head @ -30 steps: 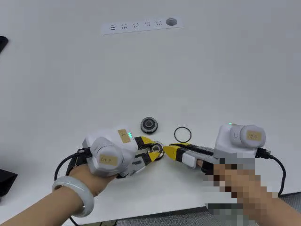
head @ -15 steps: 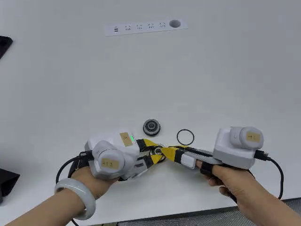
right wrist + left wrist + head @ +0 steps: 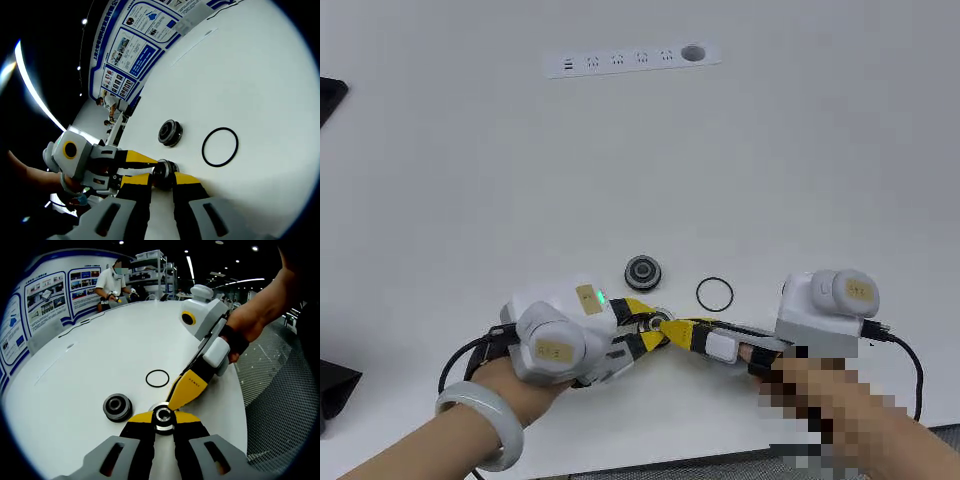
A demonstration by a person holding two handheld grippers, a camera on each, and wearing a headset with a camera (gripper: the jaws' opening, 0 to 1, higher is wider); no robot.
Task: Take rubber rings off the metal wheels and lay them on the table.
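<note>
A small metal wheel is held just above the table, and my left gripper is shut on it. In the left gripper view this wheel sits between the yellow-tipped jaws. My right gripper comes in from the right, and its jaws close on the same wheel from the opposite side. I cannot tell whether they pinch its rubber ring. A second wheel with a black rubber rim lies on the table behind. One loose rubber ring lies flat to its right.
A white power strip lies at the far side of the white table. Cables trail from both grippers toward the near edge. A dark object sits at the lower left. A person stands beyond the table in the background.
My right gripper has edged left until its tips meet the wheel in my left gripper. The second wheel and the loose ring have stayed where they were.
</note>
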